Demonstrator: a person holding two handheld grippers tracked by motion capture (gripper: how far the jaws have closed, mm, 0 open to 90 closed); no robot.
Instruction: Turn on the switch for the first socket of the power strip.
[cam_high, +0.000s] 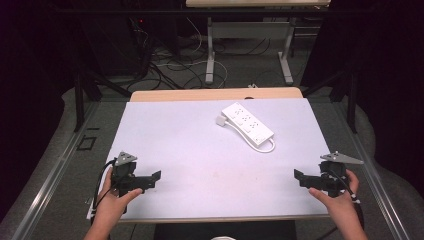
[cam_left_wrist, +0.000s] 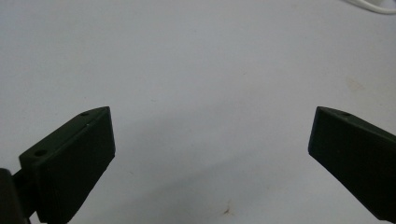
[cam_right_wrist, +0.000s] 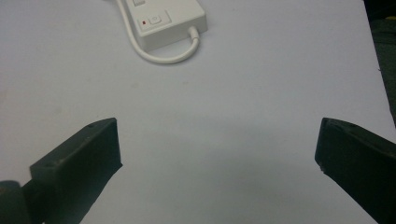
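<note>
A white power strip (cam_high: 247, 124) lies slantwise on the far middle of the white table mat (cam_high: 200, 155), with a small white plug (cam_high: 221, 121) at its left end and a looped white cord (cam_high: 269, 146) at its near end. In the right gripper view the switch end of the power strip (cam_right_wrist: 163, 21) and its cord (cam_right_wrist: 161, 57) sit far ahead of the jaws. My left gripper (cam_high: 156, 176) rests at the near left edge, held by a hand, open and empty (cam_left_wrist: 212, 140). My right gripper (cam_high: 299, 176) sits at the near right edge, also open and empty (cam_right_wrist: 217, 149).
The mat's right edge (cam_right_wrist: 376, 65) runs close beside my right gripper. Beyond the table stand a desk frame (cam_high: 247, 55) and loose cables (cam_high: 170, 65) on the floor. A wooden strip of the table (cam_high: 215, 94) shows past the mat's far edge.
</note>
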